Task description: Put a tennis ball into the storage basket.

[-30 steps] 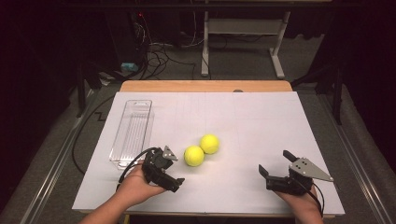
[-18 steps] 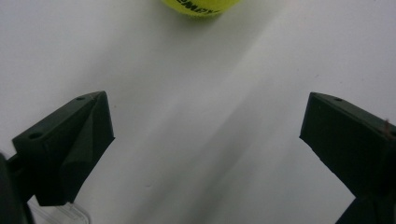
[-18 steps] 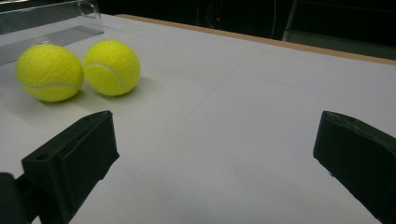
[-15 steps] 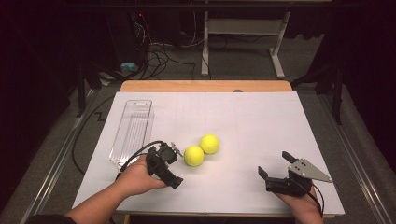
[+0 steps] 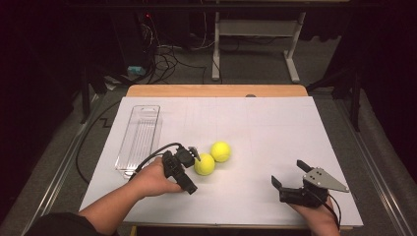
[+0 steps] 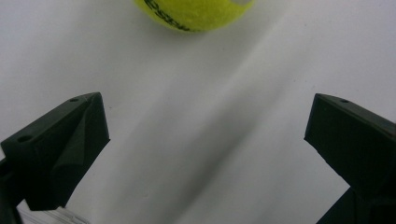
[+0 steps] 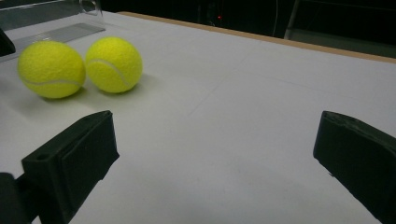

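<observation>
White paper covers the table [image 5: 275,123], with a clear plastic tray [image 5: 140,135] at its left side. Two tennis balls touch; the nearer ball [image 5: 204,164] lies just ahead of the left gripper [image 5: 189,160], whose jaws have just been opening, nothing between them. Well apart, the right gripper [image 5: 290,177] gapes empty.

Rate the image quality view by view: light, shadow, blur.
High view: white table cover brightly and evenly lit, surroundings nearly black, detail soft. Left gripper view: nearer ball cropped by the top edge, broad soft shadows across the cover, jaws slightly blurred. Right gripper view: both balls reasonably sharp with small shadows beneath; near jaws soft, background dark.
</observation>
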The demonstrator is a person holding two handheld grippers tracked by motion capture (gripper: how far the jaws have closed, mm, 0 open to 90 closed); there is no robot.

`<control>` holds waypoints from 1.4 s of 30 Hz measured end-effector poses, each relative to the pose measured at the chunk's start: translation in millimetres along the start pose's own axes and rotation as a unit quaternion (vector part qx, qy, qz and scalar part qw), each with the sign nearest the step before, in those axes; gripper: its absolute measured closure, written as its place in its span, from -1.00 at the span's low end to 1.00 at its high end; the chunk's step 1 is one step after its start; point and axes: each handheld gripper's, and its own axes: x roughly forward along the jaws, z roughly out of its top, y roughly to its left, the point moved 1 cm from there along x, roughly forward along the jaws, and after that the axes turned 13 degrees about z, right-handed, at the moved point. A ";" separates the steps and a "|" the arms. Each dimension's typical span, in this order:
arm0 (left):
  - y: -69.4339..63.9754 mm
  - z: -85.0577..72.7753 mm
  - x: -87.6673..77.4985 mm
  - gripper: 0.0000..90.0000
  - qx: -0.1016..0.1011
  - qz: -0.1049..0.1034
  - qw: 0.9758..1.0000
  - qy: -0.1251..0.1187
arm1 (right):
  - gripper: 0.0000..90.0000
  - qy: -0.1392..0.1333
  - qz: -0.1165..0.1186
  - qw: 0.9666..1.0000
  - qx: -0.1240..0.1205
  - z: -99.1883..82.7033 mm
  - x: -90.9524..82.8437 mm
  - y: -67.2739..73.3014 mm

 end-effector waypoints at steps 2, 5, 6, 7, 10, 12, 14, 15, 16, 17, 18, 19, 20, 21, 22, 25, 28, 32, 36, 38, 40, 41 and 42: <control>0.8 4.5 -0.3 -0.99 0.000 -0.001 1.000 0.000 | -1.00 -0.001 0.000 1.000 -0.001 0.1 0.1 0.1; 0.6 14.7 0.3 -0.99 0.001 -0.004 1.000 0.001 | -1.00 -0.001 0.000 1.000 -0.003 0.1 0.1 0.1; 0.6 14.7 0.3 -0.99 0.001 -0.004 1.000 0.001 | -1.00 -0.001 0.000 1.000 -0.003 0.1 0.1 0.1; -0.2 20.3 2.1 -0.99 0.001 -0.003 1.000 0.001 | -1.00 -0.001 0.001 1.000 -0.002 0.1 0.2 0.5; -1.6 28.7 5.6 -0.99 0.001 -0.006 1.000 0.003 | -1.00 -0.001 0.001 1.000 -0.004 0.2 0.2 0.5; -2.0 34.0 7.4 -0.99 0.003 -0.005 1.000 0.005 | -1.00 -0.001 0.001 1.000 -0.004 0.2 0.1 0.4; -2.4 39.3 8.6 -0.99 0.003 -0.005 1.000 0.006 | -1.00 -0.001 0.001 1.000 -0.003 -0.1 0.1 0.3; -2.4 39.3 8.6 -0.99 0.003 -0.005 1.000 0.006 | -1.00 -0.001 0.001 1.000 -0.003 -0.1 0.1 0.3; -3.0 44.6 9.4 -0.99 0.003 -0.003 1.000 0.007 | -1.00 -0.001 0.001 1.000 -0.003 -0.2 0.1 0.3; -2.8 47.1 9.7 -0.99 0.006 -0.002 1.000 0.008 | -1.00 -0.001 0.002 1.000 -0.003 -0.2 0.1 0.3; -2.8 49.5 9.9 -0.99 0.005 -0.002 1.000 0.008 | -1.00 0.000 0.002 1.000 -0.004 -0.3 0.1 0.2; -2.8 51.8 10.2 -0.99 0.003 -0.003 1.000 0.007 | -1.00 -0.001 0.001 1.000 -0.003 -0.3 0.1 0.3; -2.8 51.8 10.2 -0.99 0.003 -0.003 1.000 0.007 | -1.00 -0.001 0.001 1.000 -0.003 -0.3 0.0 0.3; -2.0 55.8 10.3 -0.99 0.004 -0.004 1.000 0.009 | -1.00 -0.001 0.001 1.000 -0.004 -0.3 -0.1 0.3; -1.9 57.4 10.7 -0.97 0.002 -0.004 1.000 0.010 | -1.00 -0.001 0.001 1.000 -0.004 -0.3 -0.2 0.3; -1.3 61.5 11.3 -0.93 0.006 -0.008 1.000 0.011 | -1.00 -0.002 0.001 1.000 -0.004 -0.3 -0.5 0.0; -1.1 63.5 11.6 -0.85 0.004 -0.009 1.000 0.011 | -1.00 -0.002 0.001 1.000 -0.003 -0.3 -0.6 -0.1; 0.9 65.6 11.2 -0.66 0.005 -0.007 1.000 0.010 | -1.00 -0.002 0.000 1.000 -0.003 -0.3 -0.7 -0.2; 4.3 65.1 10.9 -0.50 -0.003 -0.005 1.000 0.006 | -1.00 -0.001 -0.001 1.000 -0.002 -0.4 -1.0 -0.5; 5.9 64.8 10.4 -0.44 -0.005 -0.007 1.000 0.005 | -1.00 -0.001 -0.001 1.000 -0.002 -0.5 -1.0 -0.6; 5.9 65.1 10.1 -0.42 -0.005 -0.006 1.000 0.005 | -1.00 -0.001 -0.001 1.000 -0.002 -0.5 -0.7 -0.6; 5.4 65.3 9.9 -0.42 -0.004 -0.003 1.000 0.006 | -1.00 -0.001 -0.001 1.000 -0.001 -0.5 -0.7 -0.6; 4.7 65.4 10.1 -0.42 -0.005 -0.003 1.000 0.004 | -1.00 -0.002 -0.001 1.000 -0.001 -0.4 -0.8 -0.6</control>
